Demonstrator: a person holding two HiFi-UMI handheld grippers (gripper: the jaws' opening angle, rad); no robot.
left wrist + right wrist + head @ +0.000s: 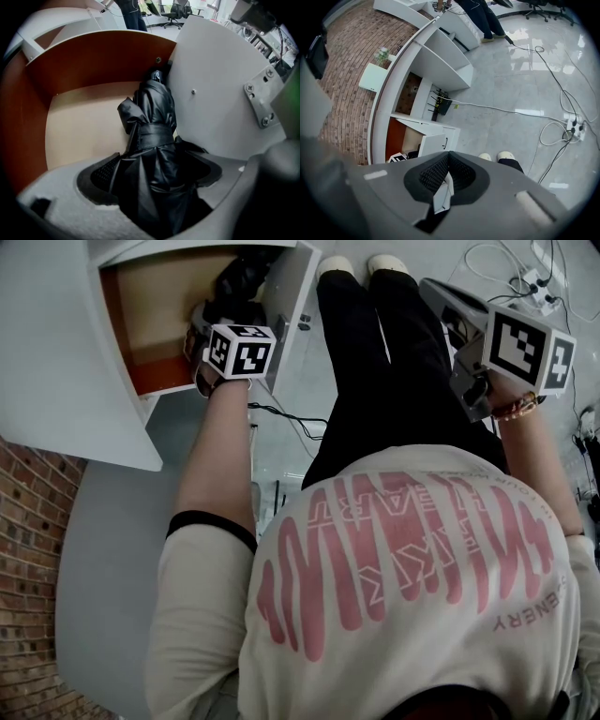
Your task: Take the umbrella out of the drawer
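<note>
One folded black umbrella (152, 112) in the open drawer (84, 126), and that's what I'm on right now. It lies on the pale drawer floor, close along the white drawer front (211, 84), with its strap wrapped tight round the middle and its far end pointing at the brown back wall. My left gripper (154, 173) is reaching down into the drawer, its jaws standing wide apart with the near end of the umbrella bunched right between them; fabric fills the gap, but I can't see a firm clamp on it. Over on the other side, my right gripper (447, 173) hangs high above the grey floor (511, 93), well apart from the drawer, its jaws closed together. My pale shoes (361, 263) stand just beside the drawer front.
</note>
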